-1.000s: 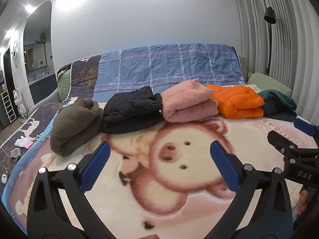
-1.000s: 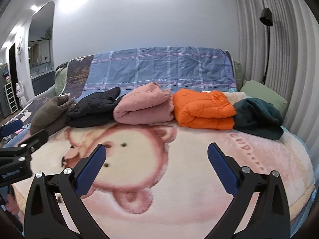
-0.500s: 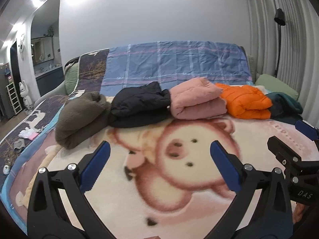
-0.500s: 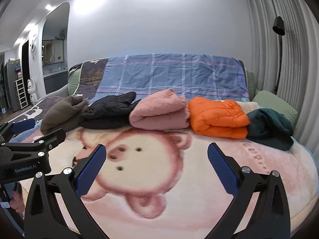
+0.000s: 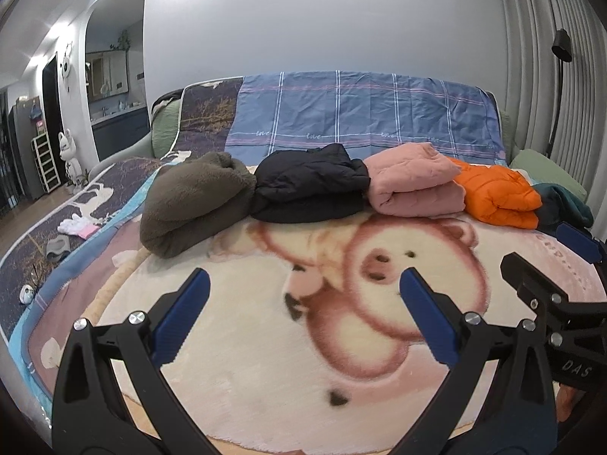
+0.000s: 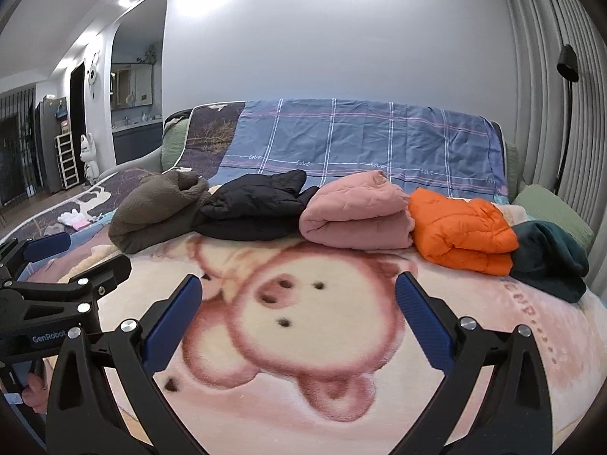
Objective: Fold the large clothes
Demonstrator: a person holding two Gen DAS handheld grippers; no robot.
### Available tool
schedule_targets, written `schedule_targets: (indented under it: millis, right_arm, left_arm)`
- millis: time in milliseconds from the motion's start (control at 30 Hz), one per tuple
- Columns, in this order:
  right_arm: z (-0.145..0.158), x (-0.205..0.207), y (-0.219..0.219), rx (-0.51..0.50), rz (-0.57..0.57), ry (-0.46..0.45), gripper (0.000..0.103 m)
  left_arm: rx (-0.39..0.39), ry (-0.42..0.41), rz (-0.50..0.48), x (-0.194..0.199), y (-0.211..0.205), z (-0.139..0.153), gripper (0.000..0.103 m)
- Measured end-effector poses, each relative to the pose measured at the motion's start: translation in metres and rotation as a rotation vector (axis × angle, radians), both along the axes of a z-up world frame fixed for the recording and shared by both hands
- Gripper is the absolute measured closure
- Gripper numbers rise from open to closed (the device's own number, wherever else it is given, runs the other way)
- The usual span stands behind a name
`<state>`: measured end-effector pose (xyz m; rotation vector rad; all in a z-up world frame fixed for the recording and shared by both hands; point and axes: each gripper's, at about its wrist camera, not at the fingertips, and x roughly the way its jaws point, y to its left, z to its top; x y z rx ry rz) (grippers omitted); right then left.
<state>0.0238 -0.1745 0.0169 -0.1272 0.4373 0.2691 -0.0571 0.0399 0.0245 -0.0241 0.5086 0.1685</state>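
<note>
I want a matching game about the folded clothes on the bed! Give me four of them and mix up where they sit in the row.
Clothes:
1. olive fleece
2. black jacket
3. pink jacket
4. orange jacket

Places, seen from the right wrist camera:
A. between the pink jacket and the dark teal garment
B. leftmost in the row
C. between the black and orange jackets
D. between the fleece and the pink jacket

Pairs: 1-B, 2-D, 3-C, 4-A

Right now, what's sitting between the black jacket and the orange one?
The folded pink jacket lies between the black jacket and the orange jacket, touching both; the right wrist view shows it best.
</note>
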Motion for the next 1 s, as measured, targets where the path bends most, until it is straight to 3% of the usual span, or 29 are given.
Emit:
schedule_targets:
  millis: [467,1000]
  right_arm:
    - [-0.006,0.012,-0.005,0.004,-0.062,0.052,0.001]
    - [-0.011,0.020,0.003,-0.011,-0.056,0.065,0.001]
  left_arm:
    - [-0.102,0.064,-0.027,0.019,0.011,-0.023,0.002]
    - [-0.098,0.076,-0.033,0.028,0.011,-0.031,0.002]
